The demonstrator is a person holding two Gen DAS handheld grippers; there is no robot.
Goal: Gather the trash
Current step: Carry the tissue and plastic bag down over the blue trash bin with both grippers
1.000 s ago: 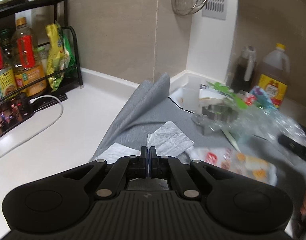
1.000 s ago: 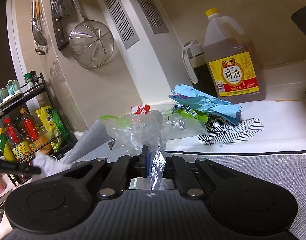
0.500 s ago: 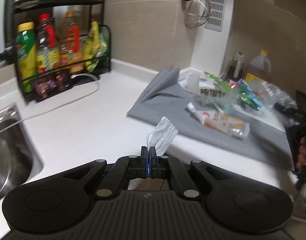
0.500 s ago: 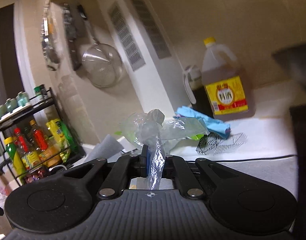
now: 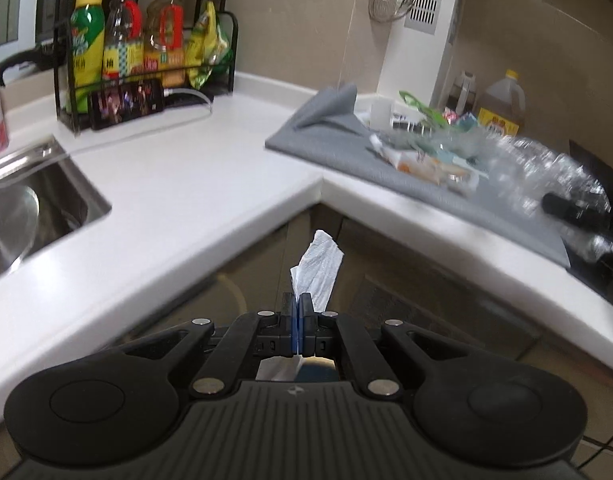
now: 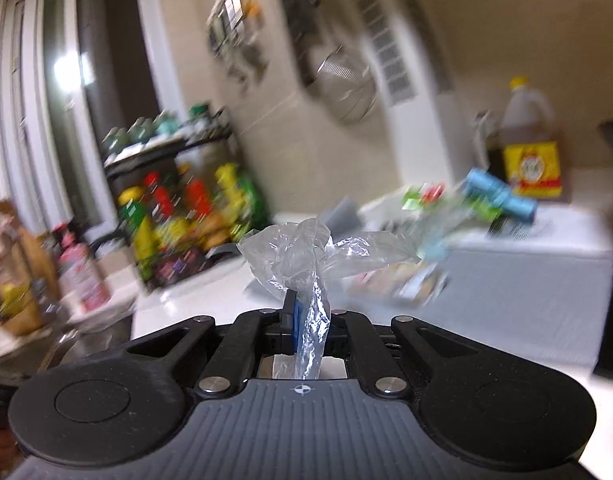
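Rack [image 5: 146, 40] behind the sink [image 5: 34, 208] at left, mat [image 5: 406, 176] with litter [image 5: 434, 152] at right.

The left gripper [image 5: 297, 304], angled downward, has its jaws clamped together on a white paper tissue [image 5: 317, 270]. The right gripper [image 6: 302, 312], pointing nearer level, pinches a crumpled clear plastic bag [image 6: 306, 256] between closed jaws.

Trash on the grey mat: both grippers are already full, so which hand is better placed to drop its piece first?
Probably left. The left gripper, shut on the paper towel, is already past the counter edge over the floor. The right gripper holds the clear plastic bag nearer the counter.
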